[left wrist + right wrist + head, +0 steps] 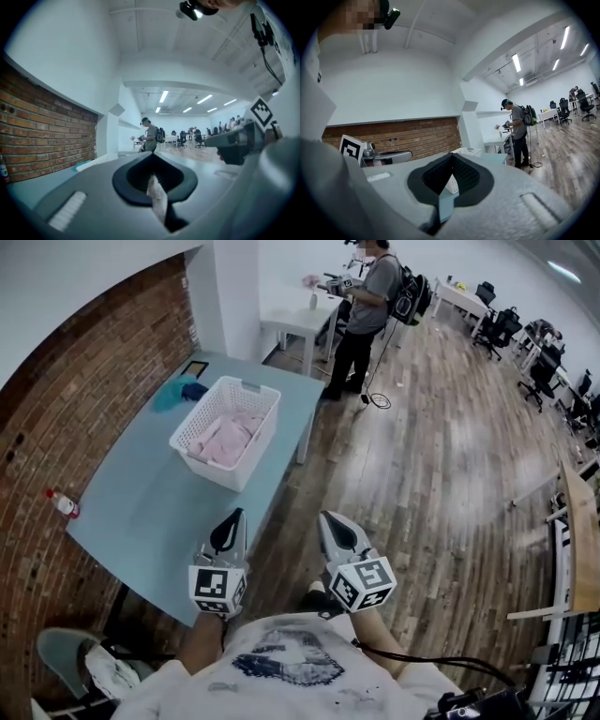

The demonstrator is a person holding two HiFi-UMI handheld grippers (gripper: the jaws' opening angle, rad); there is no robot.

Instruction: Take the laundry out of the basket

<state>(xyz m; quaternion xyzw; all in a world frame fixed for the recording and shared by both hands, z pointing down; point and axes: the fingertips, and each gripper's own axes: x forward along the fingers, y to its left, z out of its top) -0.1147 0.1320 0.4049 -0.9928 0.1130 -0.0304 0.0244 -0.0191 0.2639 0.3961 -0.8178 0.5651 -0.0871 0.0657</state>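
White basket (pixel 246 390): stands on the far half of the pale blue table (pixel 141 512), with the pink laundry (pixel 225 439) lying inside it. Blue cloth (pixel 180 390): on the table just beyond the basket's far left corner. Small bottle (pixel 64 503): on its side at the table's left edge, against the brick wall (pixel 75 381). Left hand-held gripper (pixel 230 532) and right hand-held gripper (pixel 337 535): side by side at the near end of the table, close to the wearer's chest and well apart from the basket. Each one's own view shows the jaws pressed together with nothing between them. Head view only: the laundry, the cloth and the bottle. Right gripper view: the basket's rim shows low beyond the closed jaws, but not its contents, and the left hand-held gripper shows at the left edge. Left gripper view: the right hand-held gripper shows at the right edge. All three views: a person (pixel 366 306) standing at a white side table (pixel 295 320) on the wooden floor (pixel 441 446).
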